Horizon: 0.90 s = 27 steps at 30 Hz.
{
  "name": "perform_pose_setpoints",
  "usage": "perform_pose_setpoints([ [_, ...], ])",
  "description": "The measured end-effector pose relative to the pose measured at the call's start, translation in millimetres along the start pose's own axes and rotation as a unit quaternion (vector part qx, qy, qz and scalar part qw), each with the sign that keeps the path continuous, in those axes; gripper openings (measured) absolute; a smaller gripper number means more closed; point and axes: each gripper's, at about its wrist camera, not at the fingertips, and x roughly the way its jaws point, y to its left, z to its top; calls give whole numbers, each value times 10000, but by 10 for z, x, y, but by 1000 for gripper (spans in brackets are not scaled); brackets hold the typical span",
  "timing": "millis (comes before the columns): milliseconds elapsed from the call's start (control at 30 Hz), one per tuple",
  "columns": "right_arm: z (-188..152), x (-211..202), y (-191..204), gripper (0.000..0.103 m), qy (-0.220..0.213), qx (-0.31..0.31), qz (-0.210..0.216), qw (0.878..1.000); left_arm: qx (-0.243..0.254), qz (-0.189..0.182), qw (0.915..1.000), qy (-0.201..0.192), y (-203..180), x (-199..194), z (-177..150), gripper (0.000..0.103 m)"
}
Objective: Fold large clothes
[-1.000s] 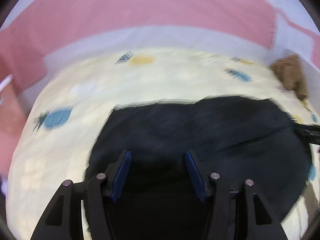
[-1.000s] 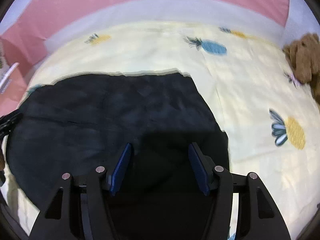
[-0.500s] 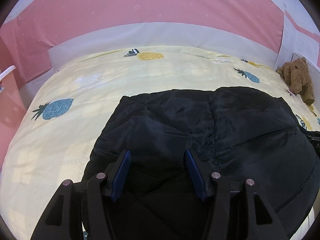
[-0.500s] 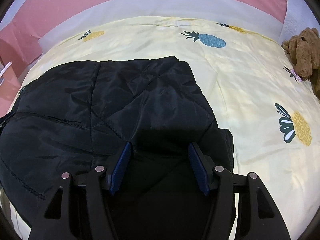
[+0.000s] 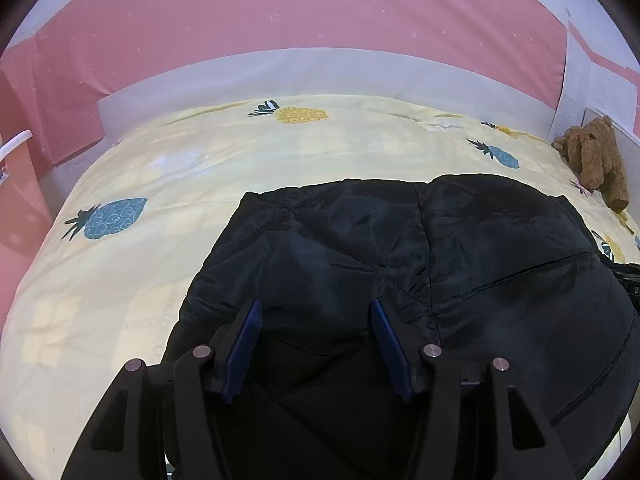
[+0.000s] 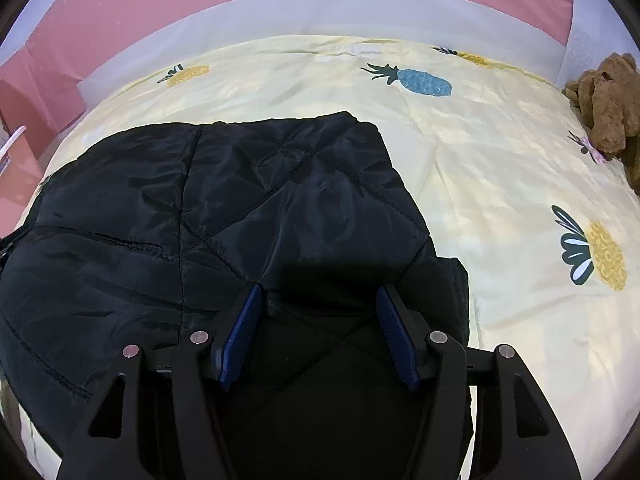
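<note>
A black quilted jacket (image 5: 400, 248) lies spread on a pale yellow bedsheet (image 5: 280, 152) printed with pineapples. My left gripper (image 5: 316, 306) hovers over the jacket's near left part, jaws open, blue pads apart, only dark fabric showing below the gap. In the right wrist view the same jacket (image 6: 240, 200) fills the left and middle, its right edge running down toward the sheet (image 6: 500, 184). Above its near right part my right gripper (image 6: 319, 292) is open too, nothing pinched between its pads. The jacket's nearest edge is hidden under both grippers.
A brown teddy bear (image 5: 596, 156) sits at the bed's far right corner, also visible in the right wrist view (image 6: 608, 104). A white band (image 5: 320, 72) and pink wall run behind the bed. A pink piece of furniture (image 5: 16, 184) stands at the left.
Both views were blurred a second ago and are sharp now. The jacket's far edge sits slightly higher in each picture. Both pairs of jaws stand at the same width.
</note>
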Motion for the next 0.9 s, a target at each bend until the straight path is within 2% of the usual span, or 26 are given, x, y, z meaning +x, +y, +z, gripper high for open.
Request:
perform_pose_setpoints([
  [133,45,-123,20,59,-27,3,-97,9999,28,114,9999,121,-31,-52,68,57],
  [200,90,-333,45,59,-194,-26,-163,9997,20,125,9998,137,-69,-182,150,56],
  [300,187,-538,133,59,-407,39,108,9991,47,-158,9999,-42,-215,-403,305,56],
  [367,271,-536,268,59,-363,-67,217,9991,137,-302,9994,-78,-392,-424,414,56],
  [433,362,-455,452,59,-247,-263,309,9989,293,-429,9986,-28,-601,-353,509,56],
  [533,469,-131,590,59,183,-376,301,9987,547,-460,9969,331,-858,-18,571,56],
  [600,500,58,552,60,363,-268,334,9984,473,-376,9967,536,-867,269,533,57],
  [700,486,239,506,61,425,-250,379,9981,289,-454,9972,510,-815,422,509,57],
  [800,493,306,512,62,466,-223,317,9982,358,-359,9973,536,-850,490,512,57],
  [900,569,206,478,62,482,-83,376,9981,413,-346,9962,687,-850,426,585,56],
])
